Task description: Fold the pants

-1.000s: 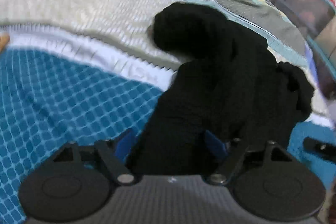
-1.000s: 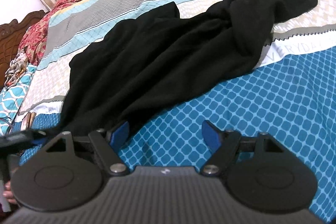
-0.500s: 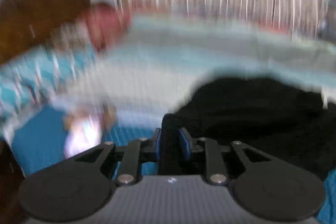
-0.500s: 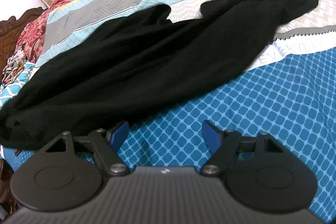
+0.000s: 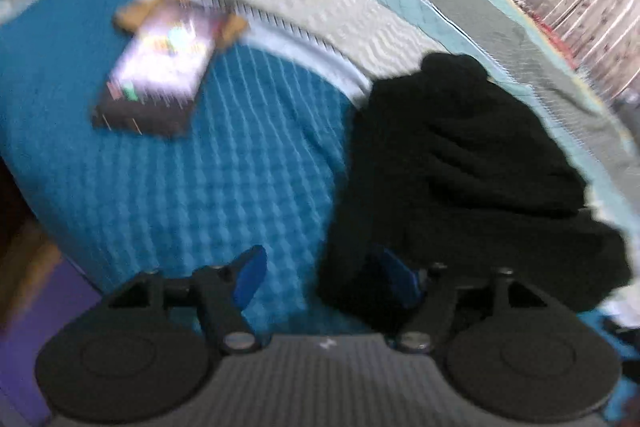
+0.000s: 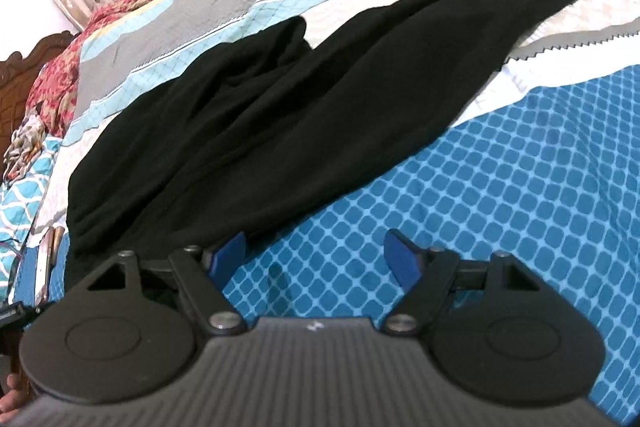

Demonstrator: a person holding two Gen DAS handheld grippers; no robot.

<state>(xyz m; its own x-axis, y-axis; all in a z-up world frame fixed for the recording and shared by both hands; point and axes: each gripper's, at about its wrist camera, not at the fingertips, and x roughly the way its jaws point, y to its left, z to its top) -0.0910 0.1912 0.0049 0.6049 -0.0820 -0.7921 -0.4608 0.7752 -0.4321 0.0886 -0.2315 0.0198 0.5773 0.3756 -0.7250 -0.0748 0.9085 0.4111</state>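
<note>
Black fleece pants (image 6: 304,103) lie stretched across the blue-patterned quilted bed (image 6: 520,195). Both the left tool (image 5: 320,277) and right tool (image 6: 318,257) are spread wide, gripping nothing.

No legible text: the print on the bedspread's (image 6: 520,187) white band beside the pants (image 6: 320,99) is unreadable.

One pants (image 6: 304,107), one phone (image 5: 160,75), one bedspread (image 6: 520,187), two hand-held grippers
</note>
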